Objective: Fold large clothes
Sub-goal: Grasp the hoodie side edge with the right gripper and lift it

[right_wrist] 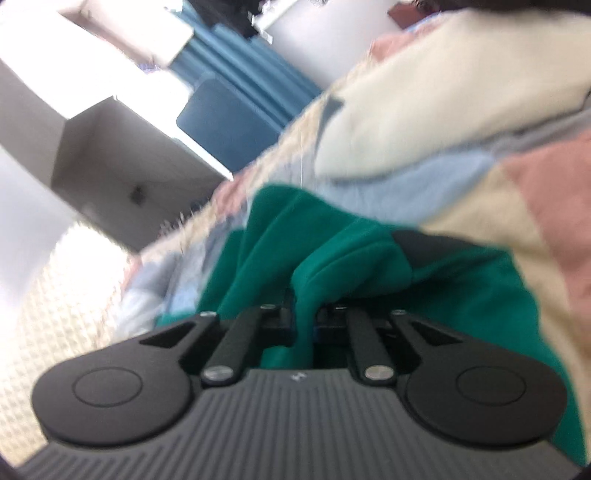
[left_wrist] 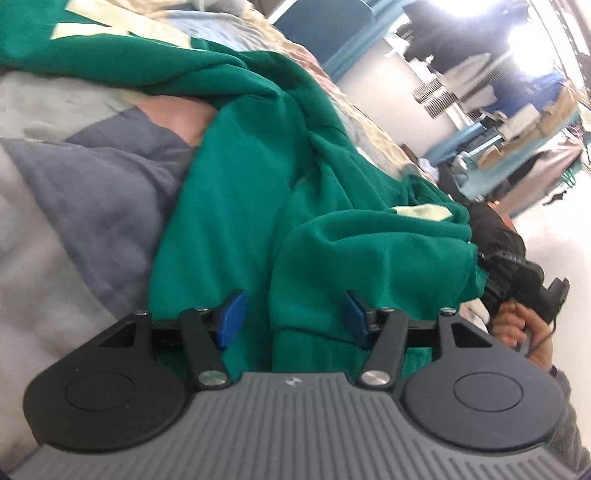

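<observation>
In the right wrist view the right gripper (right_wrist: 303, 325) has its two black fingers drawn tight together on a bunched fold of the large green fleece garment (right_wrist: 325, 251); the pads themselves are buried in the cloth and cannot be made out, and the whole view is smeared by motion. Past that pinched fold the garment lies on a patchwork quilt of cream, pink and pale blue panels (right_wrist: 461, 122), with a blurred blue curtain (right_wrist: 243, 81) farther off. The left wrist view alone shows the left gripper (left_wrist: 293, 321), its blue pads (left_wrist: 233, 314) standing well apart with a ridge of the green cloth lying between them, neither pad pressing on it. Ahead, the garment spreads away across the quilt, pale cream stripes (left_wrist: 122, 27) at its far end. To the right, partly hidden behind green folds, a hand (left_wrist: 517, 328) grips a black handle; the room beyond is washed out by glare.
</observation>
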